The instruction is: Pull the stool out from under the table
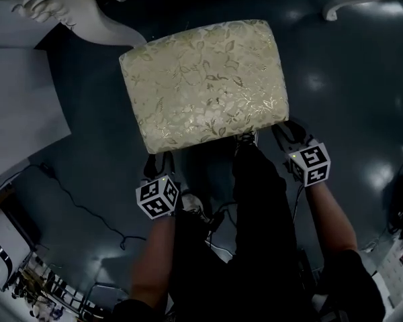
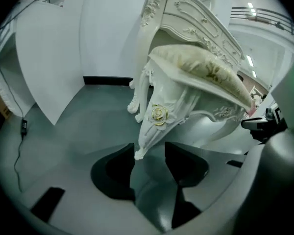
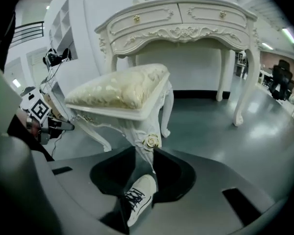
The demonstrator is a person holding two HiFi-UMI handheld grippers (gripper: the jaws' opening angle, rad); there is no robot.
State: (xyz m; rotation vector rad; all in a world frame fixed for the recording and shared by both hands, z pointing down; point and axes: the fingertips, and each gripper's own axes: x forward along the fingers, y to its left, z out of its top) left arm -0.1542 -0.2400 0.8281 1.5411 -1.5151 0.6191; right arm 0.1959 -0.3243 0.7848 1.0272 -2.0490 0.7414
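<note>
The stool [image 1: 205, 82], white with a gold-flowered cushion, stands on the dark floor in front of the white carved table [image 1: 54, 9]. My two grippers are at its near edge. The left gripper [image 1: 160, 161] is at the near-left corner. In the left gripper view its jaws [image 2: 150, 153] stand apart around the foot of a stool leg [image 2: 154, 119] that bears a gold rose. The foot lies close to the left pad, with a gap to the right pad. The right gripper [image 1: 289, 131] is at the near-right corner; its jaws [image 3: 144, 155] close on the other front leg [image 3: 148, 143].
The table [image 3: 186, 18] with drawers stands behind the stool, its legs [image 3: 245, 82] to the right. A white panel [image 1: 20, 106] lies at the left, and a black cable [image 1: 74, 200] runs across the floor. The person's white shoe [image 3: 137, 199] is just below the right jaws.
</note>
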